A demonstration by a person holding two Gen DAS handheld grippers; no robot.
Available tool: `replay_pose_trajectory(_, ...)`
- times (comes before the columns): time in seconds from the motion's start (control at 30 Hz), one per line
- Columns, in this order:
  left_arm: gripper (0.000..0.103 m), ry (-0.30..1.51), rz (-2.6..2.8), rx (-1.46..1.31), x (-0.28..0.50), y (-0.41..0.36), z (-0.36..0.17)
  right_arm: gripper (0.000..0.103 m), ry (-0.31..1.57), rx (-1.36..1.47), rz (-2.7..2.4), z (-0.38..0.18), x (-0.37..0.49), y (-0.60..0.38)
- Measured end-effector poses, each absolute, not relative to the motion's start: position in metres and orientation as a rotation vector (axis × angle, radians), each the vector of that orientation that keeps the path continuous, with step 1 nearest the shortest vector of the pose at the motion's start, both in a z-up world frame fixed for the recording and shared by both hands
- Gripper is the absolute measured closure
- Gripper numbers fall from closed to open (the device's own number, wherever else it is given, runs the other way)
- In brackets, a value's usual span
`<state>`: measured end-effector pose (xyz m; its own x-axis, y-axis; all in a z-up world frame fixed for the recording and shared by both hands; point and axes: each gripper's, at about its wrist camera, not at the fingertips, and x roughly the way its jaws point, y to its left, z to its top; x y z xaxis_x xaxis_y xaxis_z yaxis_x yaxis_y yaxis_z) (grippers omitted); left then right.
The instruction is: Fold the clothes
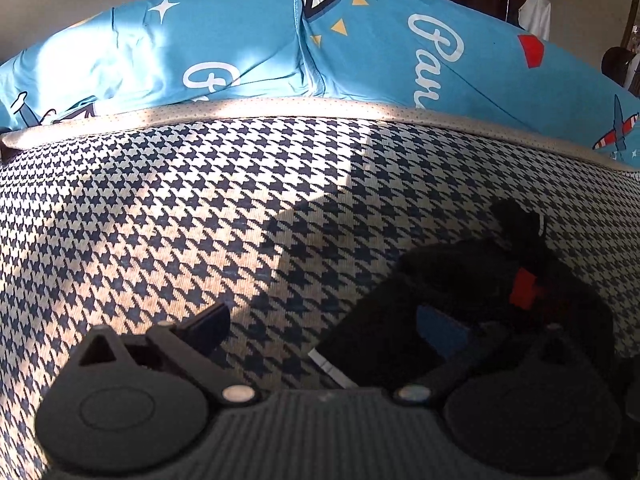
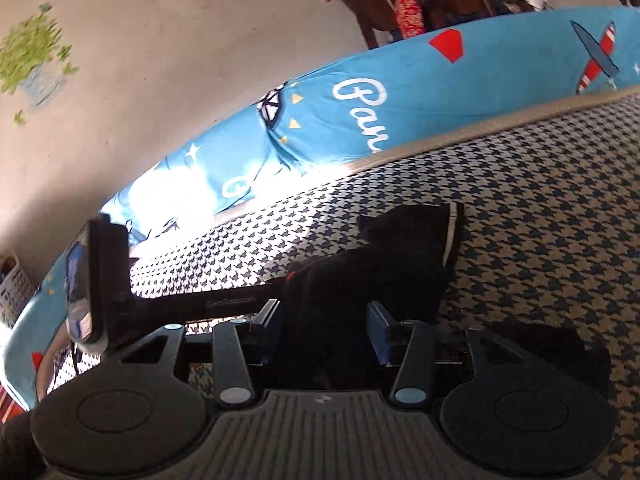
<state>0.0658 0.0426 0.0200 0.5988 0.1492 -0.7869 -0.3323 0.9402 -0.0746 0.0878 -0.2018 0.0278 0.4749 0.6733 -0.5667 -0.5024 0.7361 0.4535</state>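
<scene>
We read left to right: in the left wrist view the left gripper (image 1: 320,336) sits low over the houndstooth mat (image 1: 200,208), jaws spread wide, one finger at left over bare mat, the other blue-padded finger (image 1: 440,332) against the black garment (image 1: 460,300), nothing pinched as far as we see. Garment lies bunched on the mat's right part, white label strip (image 1: 332,368) at its near edge, small red tag (image 1: 524,290) on top. Behind the mat, blue printed bedding (image 1: 240,40). In the right wrist view the right gripper (image 2: 324,324) has its blue pads either side of the black garment (image 2: 400,256); dark cloth fills the gap, so we judge it pinching the cloth, though shadow hides the contact. The other tool's body (image 2: 104,280) stands at left. Progress, we judge: early or mid-fold, garment crumpled, not a flat neat stack; smoothing and folds remain. Containers: a white lattice basket (image 2: 12,292) at far left edge, contents not visible.
</scene>
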Motion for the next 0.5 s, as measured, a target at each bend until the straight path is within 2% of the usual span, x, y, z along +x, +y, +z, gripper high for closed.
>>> replay_pose_trajectory(0.13, 0.000, 0.903, 0.248, -0.211, 0.067, 0.038, 0.018, 0.041, 0.851, 0.353, 0.658, 0.022, 0.111, -0.204)
replay_pose_trajectory(0.2, 0.000, 0.924, 0.230, -0.199, 0.068, 0.034, 0.012, 0.029, 0.880, 0.383, 0.623, 0.022, 0.122, -0.202)
replay_pose_trajectory(0.5, 0.000, 0.955, 0.188, -0.178, 0.067, 0.023, -0.002, 0.024, 1.062, 0.507, 0.541, -0.022, 0.167, -0.183)
